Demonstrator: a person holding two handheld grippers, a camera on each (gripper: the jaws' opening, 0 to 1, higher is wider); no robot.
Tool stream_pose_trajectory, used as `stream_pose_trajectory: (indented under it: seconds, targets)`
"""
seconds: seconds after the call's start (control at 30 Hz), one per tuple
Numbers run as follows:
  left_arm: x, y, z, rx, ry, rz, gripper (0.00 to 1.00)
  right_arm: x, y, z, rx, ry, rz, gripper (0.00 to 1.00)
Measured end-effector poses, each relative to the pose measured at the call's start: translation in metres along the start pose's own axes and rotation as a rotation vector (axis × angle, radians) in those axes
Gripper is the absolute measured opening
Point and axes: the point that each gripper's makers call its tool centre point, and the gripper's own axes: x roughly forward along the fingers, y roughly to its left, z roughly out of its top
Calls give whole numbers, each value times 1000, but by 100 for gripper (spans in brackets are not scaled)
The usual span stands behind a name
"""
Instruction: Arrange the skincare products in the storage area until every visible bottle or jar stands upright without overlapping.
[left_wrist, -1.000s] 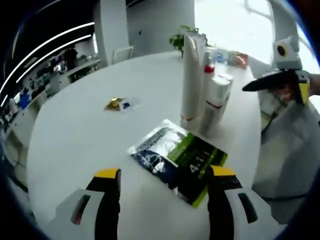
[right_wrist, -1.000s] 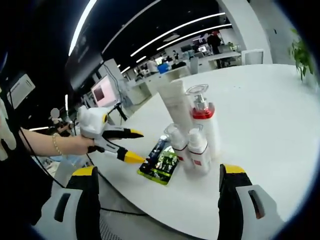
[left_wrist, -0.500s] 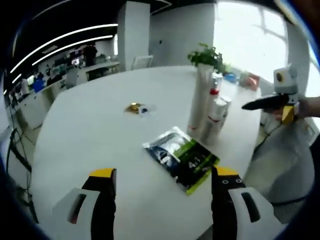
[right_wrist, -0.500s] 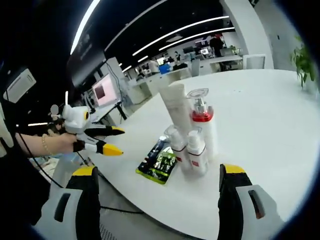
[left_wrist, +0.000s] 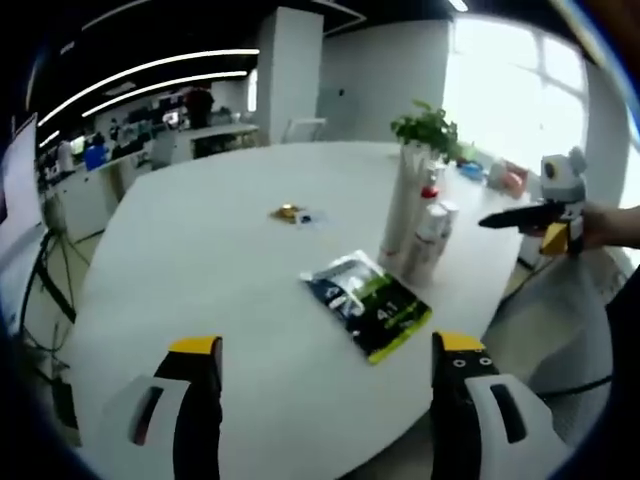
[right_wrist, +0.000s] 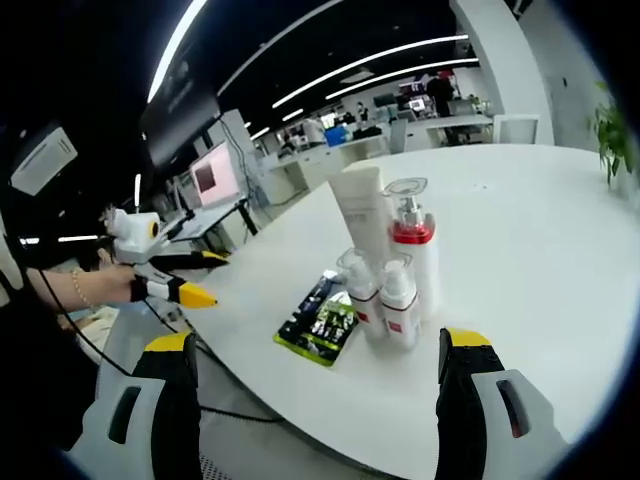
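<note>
Four skincare containers upright mid-frame on round white table (right_wrist: 520, 250): tall tube (right_wrist: 362, 225), red-collared pump bottle (right_wrist: 413, 255), two small bottles (right_wrist: 385, 305); green sachet (right_wrist: 320, 326) flat beside them; both grippers' jaws spread, empty.

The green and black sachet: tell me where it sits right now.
In the left gripper view the green and black sachet lies flat on the white table, just in front of the standing bottles, ahead of the open left tongs.

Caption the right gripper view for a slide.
Four upright skincare bottles beside a flat sachet on the white table.
</note>
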Motion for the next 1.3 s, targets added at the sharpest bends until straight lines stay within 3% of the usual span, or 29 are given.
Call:
stream_pose_trajectory:
  seconds: [0.43,0.83,0.97,1.03,1.17,1.3]
  targets:
    - [-26,5,-12,-65,8,33,91,-4,2,3,-41,-2,2,100]
    - [-44,-5,-21,-90,14,34,99,-20,0,7,-47,-30,-15,100]
    - [-44,-9,-22,-96,7,32,99,-20,-1,9,-40,-48,-27,100]
    - [-42,-7,-30,-101,36,40,99,-20,-3,7,-43,-46,-32,100]
    - [-45,-2,-27,-124,14,45,99,-19,-3,5,-61,-48,-27,100]
    - [-44,-3,-30,-111,32,50,99,-19,-2,5,-57,-49,-26,100]
